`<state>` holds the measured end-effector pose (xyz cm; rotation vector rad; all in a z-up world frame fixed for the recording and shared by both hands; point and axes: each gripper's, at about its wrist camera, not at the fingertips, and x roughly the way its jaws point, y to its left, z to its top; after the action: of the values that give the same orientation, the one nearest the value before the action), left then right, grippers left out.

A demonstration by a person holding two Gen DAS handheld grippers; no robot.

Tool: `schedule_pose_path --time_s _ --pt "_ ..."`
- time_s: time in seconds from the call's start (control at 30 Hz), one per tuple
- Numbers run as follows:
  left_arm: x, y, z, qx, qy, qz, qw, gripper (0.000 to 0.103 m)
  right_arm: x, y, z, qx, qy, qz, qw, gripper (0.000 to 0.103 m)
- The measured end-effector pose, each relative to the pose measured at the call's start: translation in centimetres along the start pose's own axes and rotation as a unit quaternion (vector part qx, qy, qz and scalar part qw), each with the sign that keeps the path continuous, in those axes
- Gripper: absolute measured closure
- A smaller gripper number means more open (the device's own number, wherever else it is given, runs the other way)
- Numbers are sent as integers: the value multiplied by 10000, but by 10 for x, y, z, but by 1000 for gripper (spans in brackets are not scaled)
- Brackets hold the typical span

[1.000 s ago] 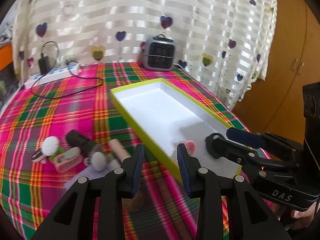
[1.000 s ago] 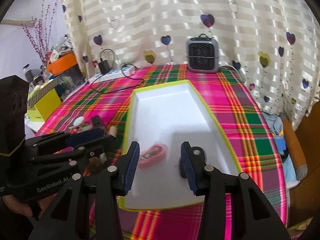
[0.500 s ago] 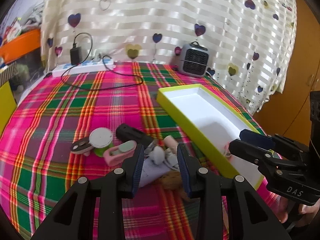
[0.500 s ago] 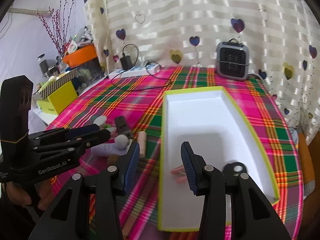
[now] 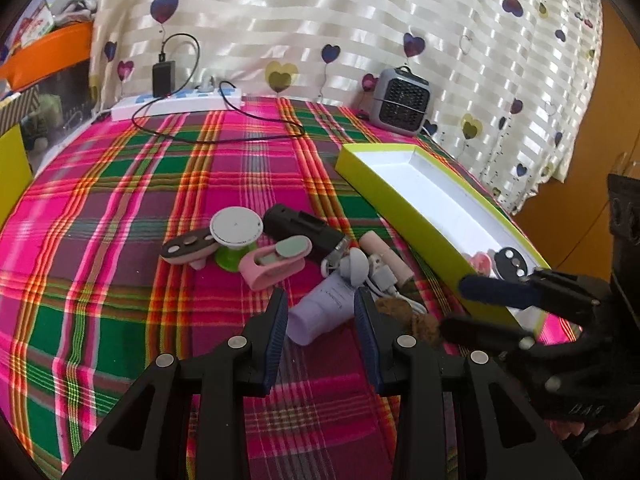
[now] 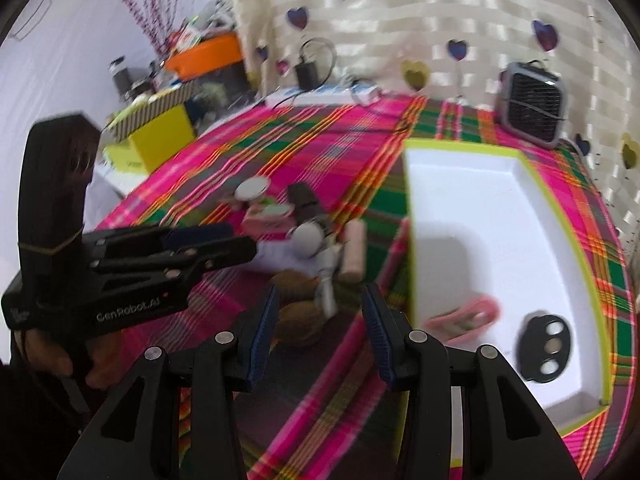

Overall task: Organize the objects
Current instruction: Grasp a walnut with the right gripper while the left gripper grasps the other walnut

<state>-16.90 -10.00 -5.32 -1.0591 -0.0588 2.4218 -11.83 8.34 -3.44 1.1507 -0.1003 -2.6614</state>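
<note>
A lime-green tray [image 5: 400, 208] with a white inside [image 6: 500, 208] lies on the plaid cloth and holds a pink clip [image 6: 468, 318] and a black oval piece [image 6: 546, 352]. Left of it lies a heap of small items: a lavender tube [image 5: 324, 312], a black cylinder [image 5: 300, 230], a pink holder [image 5: 276, 262], a white disc on a green base [image 5: 236, 228], a beige tube [image 5: 384, 254], a white cable [image 6: 326, 280] and a brown lump [image 6: 296, 312]. My left gripper [image 5: 320, 312] hangs open over the lavender tube. My right gripper [image 6: 320, 308] is open above the brown lump, holding nothing.
At the back stand a white power strip [image 5: 176, 104] with a black charger and cable, and a small grey fan heater [image 5: 400, 100] against the heart curtain. A yellow box [image 6: 160, 144] and an orange tub [image 6: 208, 54] sit off the table's left side. A wooden cabinet [image 5: 600, 160] is on the right.
Both grippers have swung left, from above the tray to above the heap of loose items. The pink clip and the black oval piece stay in the tray. Jaw gaps look unchanged.
</note>
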Motion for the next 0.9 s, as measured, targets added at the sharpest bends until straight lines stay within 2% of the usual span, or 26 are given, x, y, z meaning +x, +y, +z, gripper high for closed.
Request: schedule_pose_path --time_s 0.2,0.4,0.43,0.53,0.9 --pt "-9 8 0 -124 -175 -136 9997 70 13 7 -7 -101 320 -9 9994 59" --pt "-10 6 -2 -68 -194 -276 9994 70 22 11 -9 -149 451 -46 9989 59" --pt "-9 6 -2 -74 -193 -305 9993 70 22 11 -9 -159 448 -63 9988 60" --pt "-8 5 -2 -81 -160 -389 9991 70 23 8 -8 -129 428 -116 9989 71" --pt "-2 -15 -2 242 -56 -589 9980 69 2 4 -8 -93 142 -118 9998 71"
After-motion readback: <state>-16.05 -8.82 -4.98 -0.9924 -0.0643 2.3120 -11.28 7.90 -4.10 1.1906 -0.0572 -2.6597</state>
